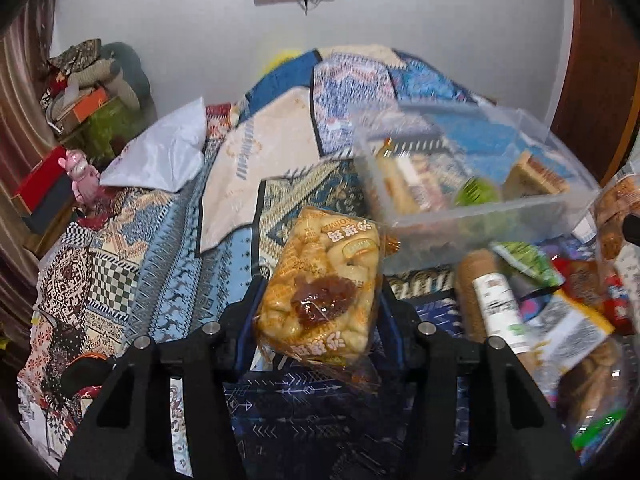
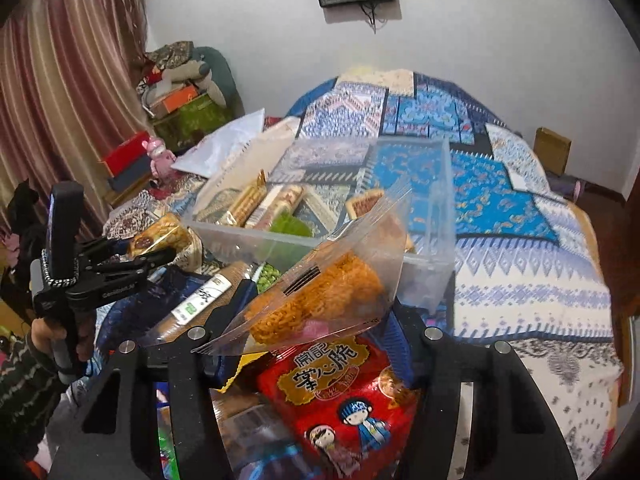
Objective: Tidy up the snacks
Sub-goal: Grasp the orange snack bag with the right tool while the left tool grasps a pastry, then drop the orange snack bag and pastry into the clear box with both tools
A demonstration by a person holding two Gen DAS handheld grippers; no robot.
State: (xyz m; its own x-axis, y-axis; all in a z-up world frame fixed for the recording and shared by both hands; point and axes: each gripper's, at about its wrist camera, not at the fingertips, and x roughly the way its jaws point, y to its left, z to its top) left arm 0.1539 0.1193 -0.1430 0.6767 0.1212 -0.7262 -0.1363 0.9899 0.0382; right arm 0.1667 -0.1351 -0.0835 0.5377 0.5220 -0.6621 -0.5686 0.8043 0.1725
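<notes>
1. A clear wrapper of pale puffed rice cake with a brown jam blob (image 1: 322, 284) is clamped between the fingers of the left tool (image 1: 320, 300), held up above the patterned blue patchwork bedspread (image 1: 168, 232).

2. In the right wrist view the left tool (image 2: 154, 254) is seen at 9 o'clock, carried by a hand (image 2: 48, 332) in a striped sleeve, with the same rice cake (image 2: 160, 238) gripped at its tip.

3. A clear bag of orange crispy noodle cake (image 2: 320, 288) is pinched by the right tool (image 2: 316, 316); its jaws stand narrowed on the bag's lower part.

4. A clear rectangular plastic bin (image 2: 436, 208) rests on the bed at 12 o'clock from the right tool, and at 2 o'clock from the left tool (image 1: 480, 208).

5. Inside the bin, long biscuit packets (image 2: 260, 200) and a green wrapped snack (image 2: 288, 224) are seen; the bin is blurred in the left wrist view, so other contents cannot be told.

6. A red snack bag with cartoon children (image 2: 340, 400) lies under the right tool at 6 o'clock.

7. A brown cylindrical biscuit roll with a white label (image 1: 492, 300) lies in the loose pile at 3 o'clock from the left tool, just beside a green-printed packet (image 1: 528, 260).

8. A white plastic bag (image 1: 164, 152) lies on the bed at 10 o'clock, well apart from the bin.
</notes>
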